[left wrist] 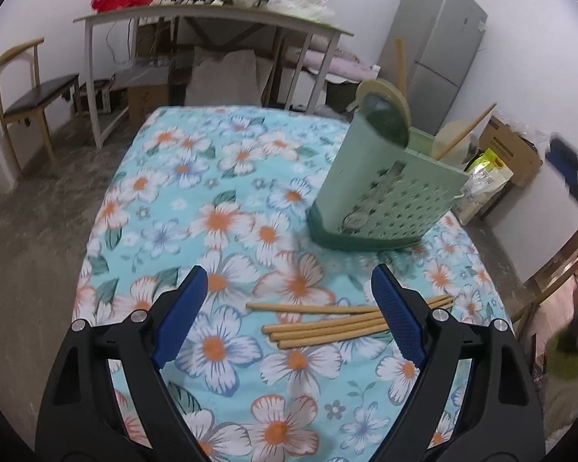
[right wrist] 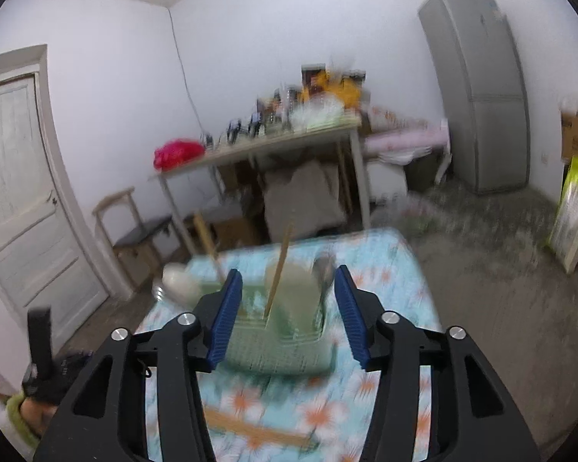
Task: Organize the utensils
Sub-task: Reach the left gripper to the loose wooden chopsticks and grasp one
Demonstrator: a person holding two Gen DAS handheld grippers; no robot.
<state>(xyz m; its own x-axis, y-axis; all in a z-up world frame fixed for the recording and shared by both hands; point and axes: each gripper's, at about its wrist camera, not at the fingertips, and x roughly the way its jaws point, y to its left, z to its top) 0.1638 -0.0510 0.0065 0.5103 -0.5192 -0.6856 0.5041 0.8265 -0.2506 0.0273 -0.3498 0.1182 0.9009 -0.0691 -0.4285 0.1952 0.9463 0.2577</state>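
Wooden chopsticks, five (loose), lie near one green holder; both grippers' jaws gape, empty.

Five or so loose wooden chopsticks lie flat in a rough bundle on the floral-clothed table. Beyond them stands an upright, pale green perforated plastic utensil holder, chopsticks and spoons already poking out.

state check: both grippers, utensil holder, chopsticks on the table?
left gripper: open, jaws empty, above the loose chopsticks
right gripper: open, jaws empty, facing the holder
green utensil holder: upright on the floral cloth, utensils already in it
loose chopsticks: lying flat in a pile, not yet in the holder
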